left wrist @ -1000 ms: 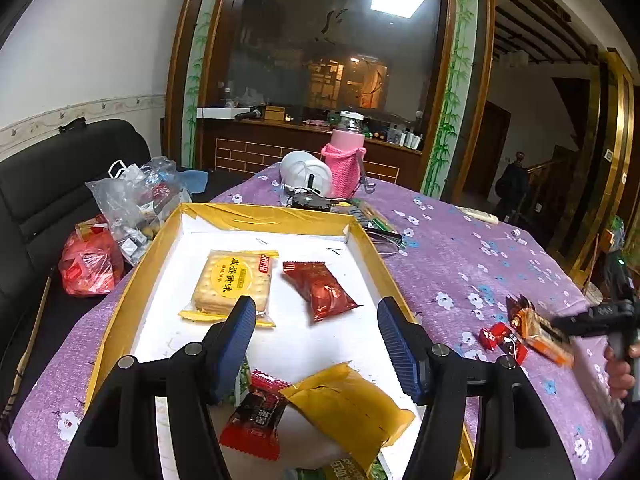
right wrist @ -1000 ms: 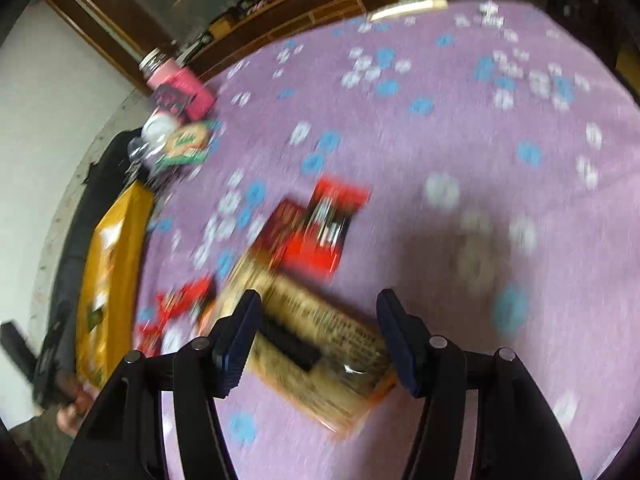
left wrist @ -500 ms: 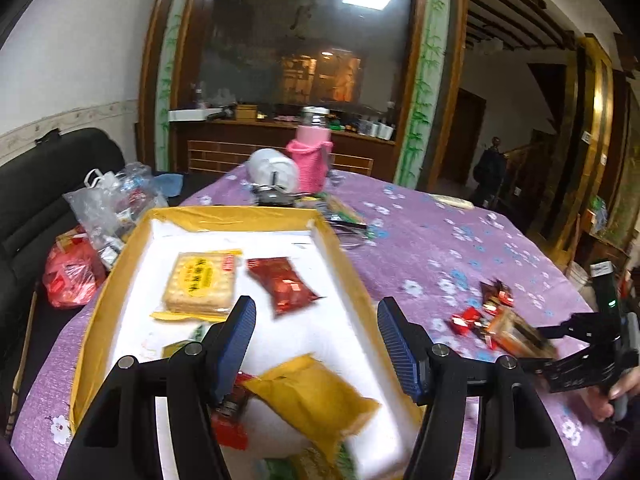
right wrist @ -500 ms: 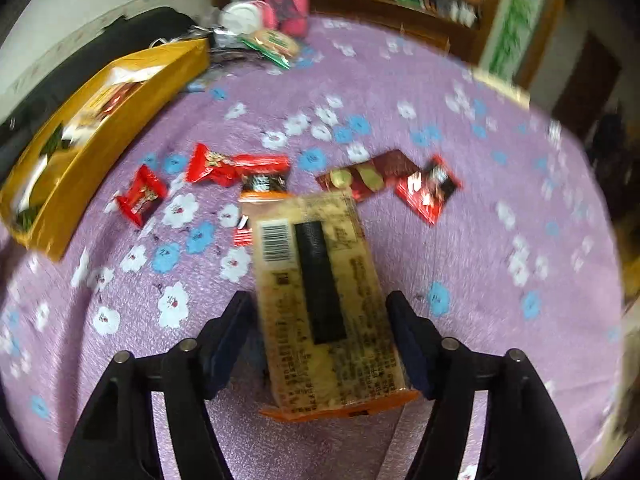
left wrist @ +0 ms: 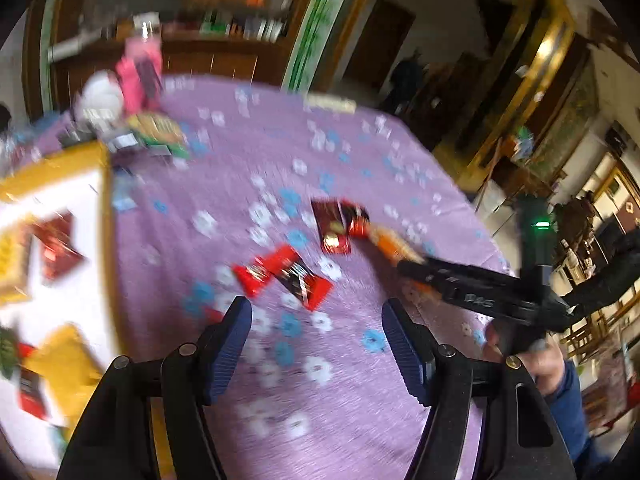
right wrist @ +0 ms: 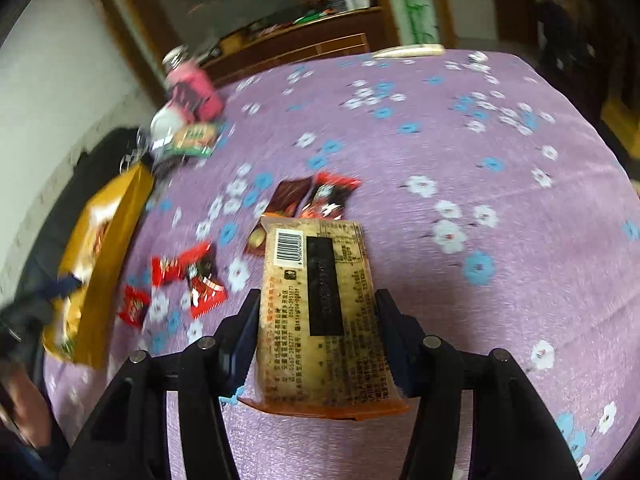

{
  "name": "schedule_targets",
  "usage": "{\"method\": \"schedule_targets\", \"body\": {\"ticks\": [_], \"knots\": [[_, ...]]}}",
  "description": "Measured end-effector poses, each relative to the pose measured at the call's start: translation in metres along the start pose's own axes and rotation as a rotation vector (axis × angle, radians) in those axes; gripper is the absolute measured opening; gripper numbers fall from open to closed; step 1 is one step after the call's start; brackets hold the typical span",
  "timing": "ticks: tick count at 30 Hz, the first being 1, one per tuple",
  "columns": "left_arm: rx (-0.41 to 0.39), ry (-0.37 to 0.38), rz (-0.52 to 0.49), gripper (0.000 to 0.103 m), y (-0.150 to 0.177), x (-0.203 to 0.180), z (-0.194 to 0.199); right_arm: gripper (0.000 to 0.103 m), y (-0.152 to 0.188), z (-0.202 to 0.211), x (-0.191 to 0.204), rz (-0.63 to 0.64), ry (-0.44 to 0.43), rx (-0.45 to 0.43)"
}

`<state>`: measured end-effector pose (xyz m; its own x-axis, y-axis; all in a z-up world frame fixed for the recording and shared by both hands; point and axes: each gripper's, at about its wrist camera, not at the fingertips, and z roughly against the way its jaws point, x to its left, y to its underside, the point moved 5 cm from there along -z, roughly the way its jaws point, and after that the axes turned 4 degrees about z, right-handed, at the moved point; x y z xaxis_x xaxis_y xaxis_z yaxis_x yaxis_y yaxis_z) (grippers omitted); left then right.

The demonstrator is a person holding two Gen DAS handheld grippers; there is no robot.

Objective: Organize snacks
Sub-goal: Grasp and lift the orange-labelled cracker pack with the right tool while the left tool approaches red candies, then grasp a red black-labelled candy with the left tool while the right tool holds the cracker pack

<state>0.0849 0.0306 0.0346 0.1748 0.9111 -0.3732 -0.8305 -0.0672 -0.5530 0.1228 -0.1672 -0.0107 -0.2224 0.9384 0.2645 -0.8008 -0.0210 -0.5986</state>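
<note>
R gripper point(right wrist: 316, 316): jaws closing on the tan snack pack point(right wrist: 320, 312); both fingers point(right wrist: 240, 332) pressed vs its long sides, about mid-open. Pack sticks out fwd past the fingertips, barcode side up, orange bottom edge toward the camera.
L gripper point(left wrist: 316, 340): roughly mid-open, nothing betw the fingers point(left wrist: 228, 344); only purple floral cloth under the gap.
Table point(right wrist: 500, 160): purple cloth w/ white + blue flowers.
Loose snacks, R view: two dark-red/red packs point(right wrist: 316, 196) just beyond the tan pack's far end; red packs point(right wrist: 188, 276) left of the L finger, a small red one point(right wrist: 134, 306) beside them.
Loose snacks, L view: red packs point(left wrist: 284, 276) just ahead of the fingers, toward the left finger; dark-red pair point(left wrist: 338, 226) further ahead. Blurred.
Tray point(left wrist: 106, 208): yellow-rimmed, white inside, far left of the L fingers; holds a dark-red pack point(left wrist: 58, 246) and a yellow pack point(left wrist: 66, 356), others too blurred to name.
Other arm in L view: R gripper point(left wrist: 408, 260) comes in from the right of the fingers, orange-edged pack at its tip, hand point(left wrist: 532, 356) w/ blue sleeve behind.
Far end: pink bottle point(right wrist: 192, 88), white round item point(right wrist: 166, 120), green pack point(right wrist: 194, 140).
Change vs 1 s ago, L: view then sat over the tray, fingers above the packs in it; now swung right, tray at the left edge, fingers over open cloth. Opening same.
Change vs 1 s ago, R: tan pack then lay on cloth betw open fingers; now gripped.
</note>
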Motion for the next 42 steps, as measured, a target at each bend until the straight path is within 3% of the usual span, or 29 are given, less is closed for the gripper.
{"method": "schedule_targets", "body": {"ticks": [2,6,12,13,15,17,21,27,36,42], "knots": [[0.05,-0.032,0.042,0.052,-0.002,-0.004,-0.025,0.054,-0.002,0.003,-0.004,-0.02,-0.007,-0.011],[0.102,-0.099,0.106,0.048,-0.003,-0.005,-0.058,0.054,-0.005,0.01,-0.001,-0.024,-0.033,-0.033],[0.071,-0.212,0.084,0.048,-0.016,-0.007,-0.082,0.054,-0.004,0.021,0.01,0.012,-0.044,-0.068],[0.085,-0.205,0.082,0.048,-0.015,-0.007,-0.087,0.054,-0.004,0.022,0.011,0.018,-0.042,-0.071],[0.12,-0.211,0.068,0.036,-0.008,-0.006,-0.099,0.054,-0.004,0.022,0.012,0.025,-0.032,-0.071],[0.094,-0.229,0.016,0.032,-0.003,-0.009,-0.098,0.054,-0.003,0.021,0.012,0.025,-0.029,-0.065],[0.078,-0.214,-0.065,0.031,0.008,-0.015,-0.084,0.054,-0.001,0.015,0.013,0.033,-0.014,-0.043],[0.027,-0.151,-0.066,0.029,0.015,-0.008,-0.072,0.054,0.008,-0.001,0.02,0.092,0.053,0.007],[-0.01,-0.169,-0.103,0.03,0.019,-0.01,-0.076,0.054,0.023,-0.025,0.031,0.256,0.228,0.055],[-0.025,-0.186,-0.115,0.03,0.021,-0.012,-0.079,0.059,0.025,-0.027,0.03,0.254,0.219,0.029]]}}
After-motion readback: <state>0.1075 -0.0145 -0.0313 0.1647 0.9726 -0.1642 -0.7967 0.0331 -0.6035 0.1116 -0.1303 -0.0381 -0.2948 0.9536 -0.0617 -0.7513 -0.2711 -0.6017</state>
